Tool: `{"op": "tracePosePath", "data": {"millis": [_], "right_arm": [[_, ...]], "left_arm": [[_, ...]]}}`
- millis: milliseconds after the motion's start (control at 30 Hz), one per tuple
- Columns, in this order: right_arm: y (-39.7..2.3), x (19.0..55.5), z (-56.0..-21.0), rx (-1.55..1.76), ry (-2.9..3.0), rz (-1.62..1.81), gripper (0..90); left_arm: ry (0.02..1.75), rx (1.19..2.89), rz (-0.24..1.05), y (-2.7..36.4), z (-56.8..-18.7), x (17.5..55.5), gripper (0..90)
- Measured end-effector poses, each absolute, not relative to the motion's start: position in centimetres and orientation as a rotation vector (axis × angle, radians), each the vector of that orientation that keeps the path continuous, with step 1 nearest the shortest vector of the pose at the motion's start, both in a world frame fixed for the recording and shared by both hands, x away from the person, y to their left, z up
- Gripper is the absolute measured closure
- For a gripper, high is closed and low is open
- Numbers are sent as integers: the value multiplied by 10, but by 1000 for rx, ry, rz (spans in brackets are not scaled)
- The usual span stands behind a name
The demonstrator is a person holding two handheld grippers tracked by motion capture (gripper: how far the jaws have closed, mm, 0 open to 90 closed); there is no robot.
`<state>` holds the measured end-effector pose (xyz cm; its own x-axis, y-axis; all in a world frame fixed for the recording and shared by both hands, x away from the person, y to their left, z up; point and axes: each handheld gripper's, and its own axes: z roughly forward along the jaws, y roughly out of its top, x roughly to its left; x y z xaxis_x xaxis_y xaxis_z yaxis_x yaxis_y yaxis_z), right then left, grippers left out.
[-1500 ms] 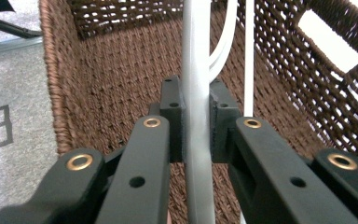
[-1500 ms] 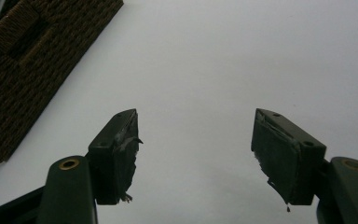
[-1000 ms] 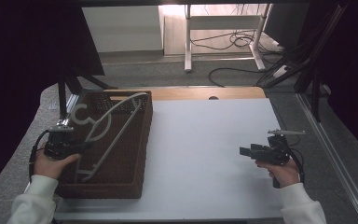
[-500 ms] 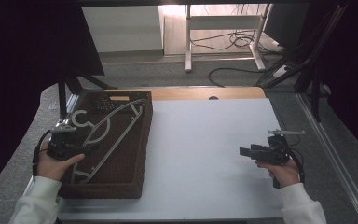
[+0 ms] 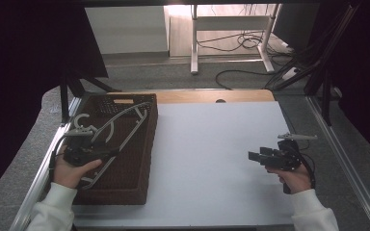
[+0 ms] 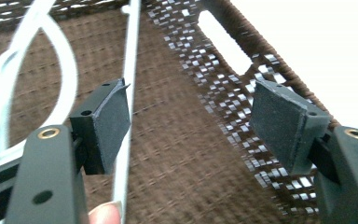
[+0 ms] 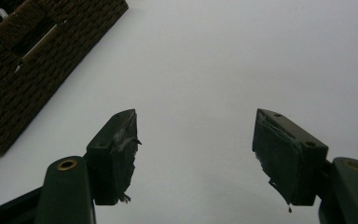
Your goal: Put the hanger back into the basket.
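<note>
A white plastic hanger [image 5: 120, 118] lies slantwise in the brown woven basket [image 5: 149, 144] at the table's left. My left gripper [image 5: 112, 154] hovers over the basket's near half. Its jaws have just been opening and now stand open. In the left gripper view [image 6: 191, 116] the hanger's thin bar [image 6: 129, 56] runs past the left pad with nothing pressed between the pads. My right gripper [image 5: 253, 157] hangs over the white table at the right, open and empty [image 7: 196, 140].
The white table top [image 5: 212, 144] spreads between the basket and the right hand. A wooden strip [image 5: 197, 96] lines its far edge. Metal rails [image 5: 337, 144] run along both sides. The basket's corner [image 7: 37, 70] is in the right gripper view's upper left.
The left gripper's jaws opened and let go of the hanger, which settled into the basket. The left hand drifted a little to the right. The right hand kept still.
</note>
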<state>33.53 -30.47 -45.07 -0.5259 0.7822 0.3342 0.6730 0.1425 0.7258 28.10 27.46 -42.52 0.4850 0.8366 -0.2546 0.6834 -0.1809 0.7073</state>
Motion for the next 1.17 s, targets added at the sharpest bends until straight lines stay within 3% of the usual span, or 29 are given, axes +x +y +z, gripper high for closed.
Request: {"op": "tracePosePath", "data": {"millis": [333,1167], "right_arm": [[-290,333,-449,1294,2343,1264,286],[-287,326,-448,1174,2361,1243,248]], "left_arm": [[1183,1952,213,241,-427,271,272],[1127,1965,198,227,-423,259,268]]}}
